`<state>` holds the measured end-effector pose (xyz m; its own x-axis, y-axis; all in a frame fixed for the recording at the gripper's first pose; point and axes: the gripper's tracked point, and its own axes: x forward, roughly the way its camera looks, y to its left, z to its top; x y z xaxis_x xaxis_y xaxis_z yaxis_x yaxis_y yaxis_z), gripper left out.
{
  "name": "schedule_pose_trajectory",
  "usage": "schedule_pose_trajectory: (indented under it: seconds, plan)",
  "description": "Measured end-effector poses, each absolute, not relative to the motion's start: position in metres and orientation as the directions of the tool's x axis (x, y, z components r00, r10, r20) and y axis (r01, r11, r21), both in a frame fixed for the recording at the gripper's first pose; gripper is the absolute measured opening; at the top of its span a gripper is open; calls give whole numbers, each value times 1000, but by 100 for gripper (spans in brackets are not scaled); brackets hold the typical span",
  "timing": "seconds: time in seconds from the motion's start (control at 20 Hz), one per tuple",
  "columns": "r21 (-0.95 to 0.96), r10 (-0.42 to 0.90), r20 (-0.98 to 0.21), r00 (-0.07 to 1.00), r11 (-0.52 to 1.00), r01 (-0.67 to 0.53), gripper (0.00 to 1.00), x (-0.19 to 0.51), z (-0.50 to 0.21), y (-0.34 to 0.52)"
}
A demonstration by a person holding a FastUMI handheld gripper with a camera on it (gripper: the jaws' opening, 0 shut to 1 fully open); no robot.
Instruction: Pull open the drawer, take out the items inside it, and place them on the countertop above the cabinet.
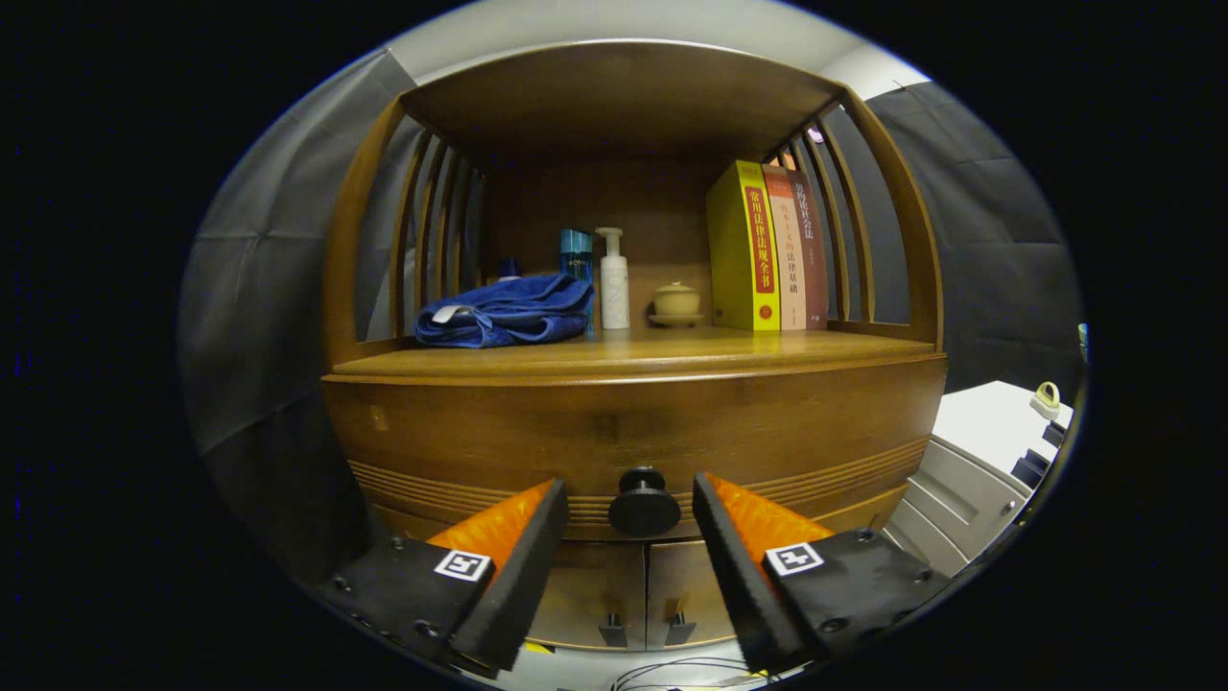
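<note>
A brown wooden cabinet stands straight ahead, its drawer front (480,432) flush with the frame and shut. A round dark knob (644,502) sticks out at the drawer's middle. My gripper (628,489) is open, and the knob sits between the two fingertips with a gap on each side. The countertop (633,353) above the drawer carries a folded blue towel (507,311) on its left. What lies inside the drawer is hidden.
On the countertop's back stand a blue bottle (576,251), a white pump bottle (613,280), a small lidded cup on a saucer (676,302) and three upright books (767,248). Two small doors (643,595) sit below the drawer. A white unit (969,470) stands to the right.
</note>
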<state>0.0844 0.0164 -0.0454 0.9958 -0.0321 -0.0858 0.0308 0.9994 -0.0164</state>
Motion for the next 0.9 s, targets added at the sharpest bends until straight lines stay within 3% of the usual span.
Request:
schedule_pose_trajectory:
  seconds: [0.25,0.45,0.9]
  plan:
    - [-20,-59,-115,992,998,57,79,98,-62,12]
    - [-4,-75,-107,992,997,75,75,96,-60,6]
    - [-20,-62,-21,998,998,61,81,62,-18,8]
